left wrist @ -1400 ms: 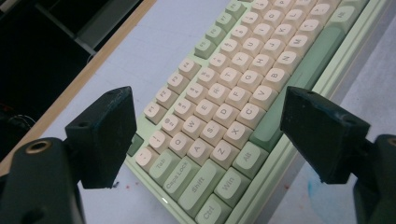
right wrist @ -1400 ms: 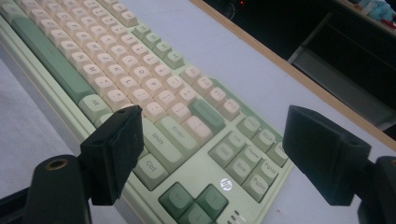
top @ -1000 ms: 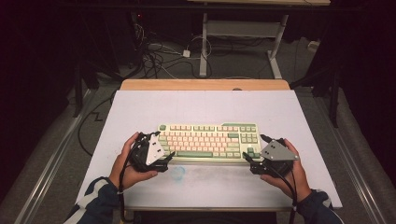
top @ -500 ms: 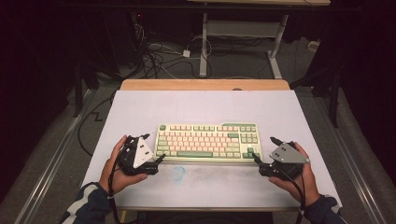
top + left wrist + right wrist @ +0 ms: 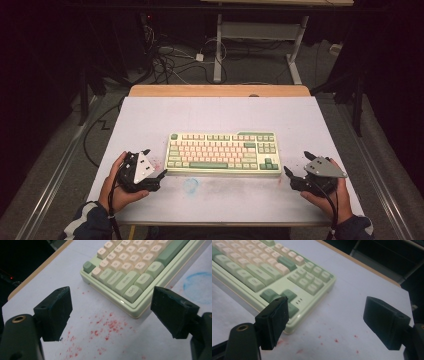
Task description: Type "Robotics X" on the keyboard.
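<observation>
A pale green keyboard (image 5: pixel 222 152) with cream and green keys lies flat on the white table top (image 5: pixel 220 115), near the front middle. My left gripper (image 5: pixel 155 163) is held just off the keyboard's left end, open and holding nothing. My right gripper (image 5: pixel 297 163) is a short way off the right end, also open and holding nothing. In the left gripper view the keyboard's near-left corner (image 5: pixel 130 267) lies ahead between the wide-apart jaws of the left gripper (image 5: pixel 112 312). In the right gripper view the keyboard's arrow-key corner (image 5: pixel 262 267) sits by the left jaw of the right gripper (image 5: pixel 327 315).
Red speckles (image 5: pixel 107 325) and a faint blue ring (image 5: pixel 190 185) mark the table in front of the keyboard. A wooden strip (image 5: pixel 220 91) edges the far side. Beyond it, cables (image 5: pixel 170 62) and a desk frame (image 5: pixel 260 35) stand on the dark floor.
Both grippers have drawn outward from the keyboard's ends and back toward the front edge. The keyboard has stayed where it was.
</observation>
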`<state>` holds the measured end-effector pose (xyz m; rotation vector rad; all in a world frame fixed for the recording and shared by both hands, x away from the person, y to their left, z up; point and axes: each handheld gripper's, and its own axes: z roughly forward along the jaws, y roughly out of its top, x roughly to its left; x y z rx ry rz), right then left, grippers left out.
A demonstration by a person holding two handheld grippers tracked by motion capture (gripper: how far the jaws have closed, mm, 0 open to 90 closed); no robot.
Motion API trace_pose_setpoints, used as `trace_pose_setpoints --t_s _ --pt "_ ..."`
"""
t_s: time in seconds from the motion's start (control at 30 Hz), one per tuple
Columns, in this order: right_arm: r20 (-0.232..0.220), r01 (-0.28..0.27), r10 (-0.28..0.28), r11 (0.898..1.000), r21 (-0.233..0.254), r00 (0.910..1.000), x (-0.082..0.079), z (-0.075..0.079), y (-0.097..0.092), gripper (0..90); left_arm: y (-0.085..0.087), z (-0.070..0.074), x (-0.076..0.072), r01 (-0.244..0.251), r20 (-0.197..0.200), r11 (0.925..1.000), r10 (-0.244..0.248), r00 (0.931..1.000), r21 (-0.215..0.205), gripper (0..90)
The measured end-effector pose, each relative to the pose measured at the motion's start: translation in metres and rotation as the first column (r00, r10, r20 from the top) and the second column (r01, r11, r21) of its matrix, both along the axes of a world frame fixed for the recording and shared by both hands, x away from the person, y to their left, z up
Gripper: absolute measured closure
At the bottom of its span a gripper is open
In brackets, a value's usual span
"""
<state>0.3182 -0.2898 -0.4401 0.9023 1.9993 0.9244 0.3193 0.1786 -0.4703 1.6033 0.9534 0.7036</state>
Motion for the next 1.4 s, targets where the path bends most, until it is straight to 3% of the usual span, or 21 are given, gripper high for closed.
trace_pose_setpoints --t_s 0.17,0.3,0.8,1.4 --pt "-0.035 0.038 -0.037 0.999 0.021 0.9987 -0.004 -0.014 -0.011 21.5 0.002 -0.008 -0.003 -0.016 -0.026 0.9998 0.016 0.9995 -0.014 16.3" --pt "-0.054 0.035 -0.034 0.999 0.022 0.9979 -0.008 -0.020 -0.014 21.5 0.000 -0.012 -0.006 -0.009 -0.036 0.9999 0.009 0.9993 0.008 16.3" --pt "-0.020 0.033 -0.032 0.999 0.004 0.9993 -0.013 -0.016 -0.009 21.5 -0.001 -0.014 -0.008 0.005 -0.043 0.9999 -0.004 0.9991 0.012 16.3" --pt "-0.027 0.033 -0.033 0.999 0.008 0.9991 -0.012 -0.017 -0.010 21.5 0.000 -0.015 -0.005 0.004 -0.063 0.9996 -0.002 0.9980 0.026 16.3"
